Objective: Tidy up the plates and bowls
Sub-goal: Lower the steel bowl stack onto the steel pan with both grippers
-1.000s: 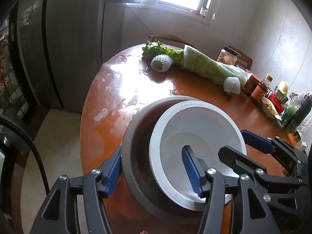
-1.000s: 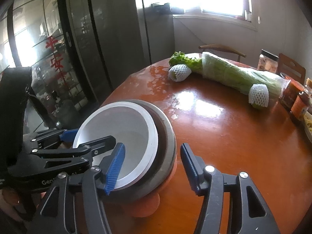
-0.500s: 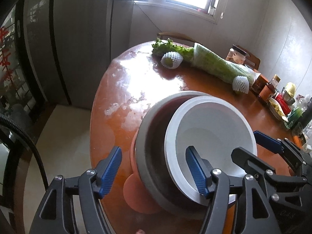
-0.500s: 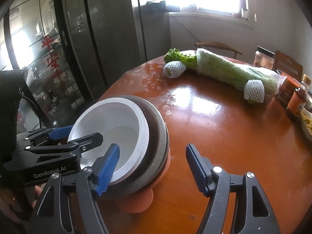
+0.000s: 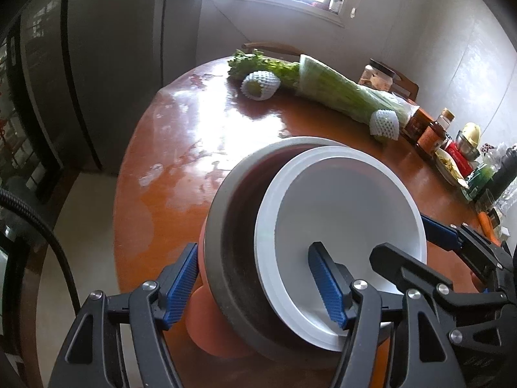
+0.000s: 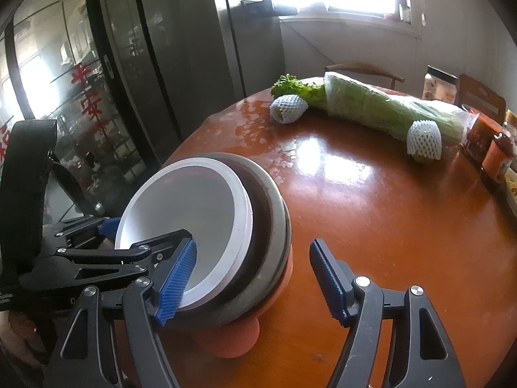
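Sitting near the bench's near edge, a white bowl is nested inside a grey bowl, which rests on an orange bowl at the bottom of the stack. The left gripper has wide jaws straddling the stack's rim, one finger outside the grey bowl and the other inside the white one. The right gripper also has wide jaws, its left finger over the white bowl's rim and its right finger above bare bench.

A white bowl sits nested in a grey bowl at the desk edge. The right gripper hangs with jaws spread; the left gripper straddles the white bowl's rim.
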